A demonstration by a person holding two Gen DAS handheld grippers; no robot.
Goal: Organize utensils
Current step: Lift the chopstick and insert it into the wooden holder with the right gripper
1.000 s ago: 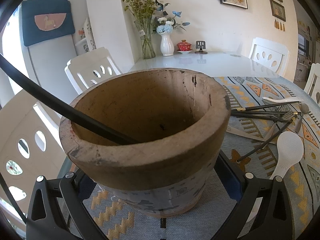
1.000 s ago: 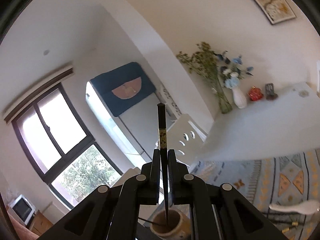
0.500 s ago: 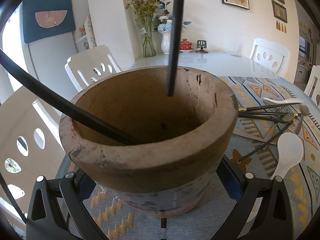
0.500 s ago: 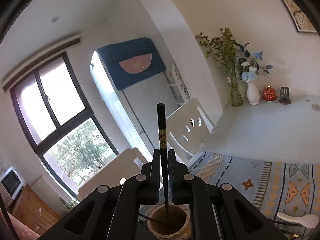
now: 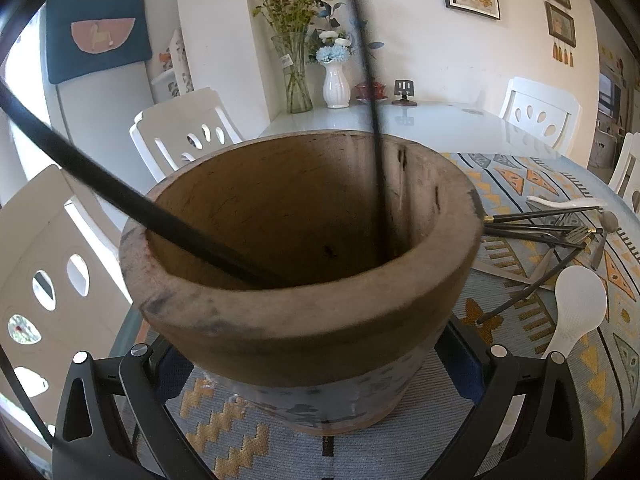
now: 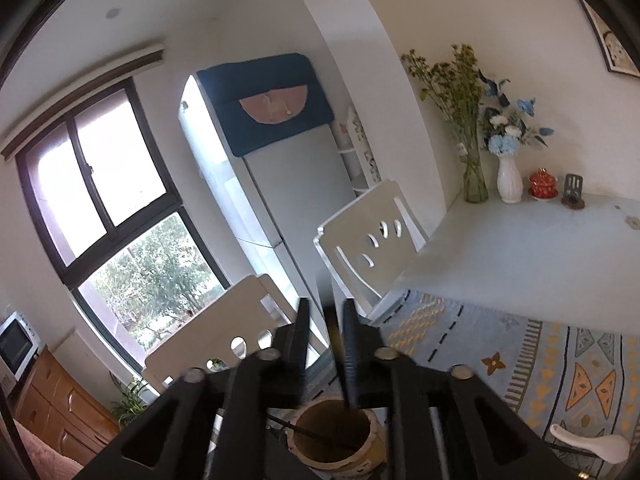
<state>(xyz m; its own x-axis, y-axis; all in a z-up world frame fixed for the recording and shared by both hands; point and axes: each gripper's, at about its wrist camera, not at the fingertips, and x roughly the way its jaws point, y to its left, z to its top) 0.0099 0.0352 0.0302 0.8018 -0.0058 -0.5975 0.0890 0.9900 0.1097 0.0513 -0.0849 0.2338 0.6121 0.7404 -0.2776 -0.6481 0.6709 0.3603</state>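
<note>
- We see the thin black chopstick (image 5: 378,184), blurred, dropping into the round brown wooden utensil pot (image 5: 304,312) beside another.
- Right gripper (image 6: 326,344) jaws have just been opening, chopstick loose between them.
- Left gripper (image 5: 320,412) brackets the pot; contact unclear.
- Next: we'd fetch the white ceramic spoon (image 5: 576,304) from the patterned blue mat (image 5: 560,184); white dining chairs (image 5: 184,140) around.

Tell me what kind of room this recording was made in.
Most likely a home dining room: a white dining table with white chairs around it, a patterned table mat with loose utensils, and a fridge by the window.
</note>
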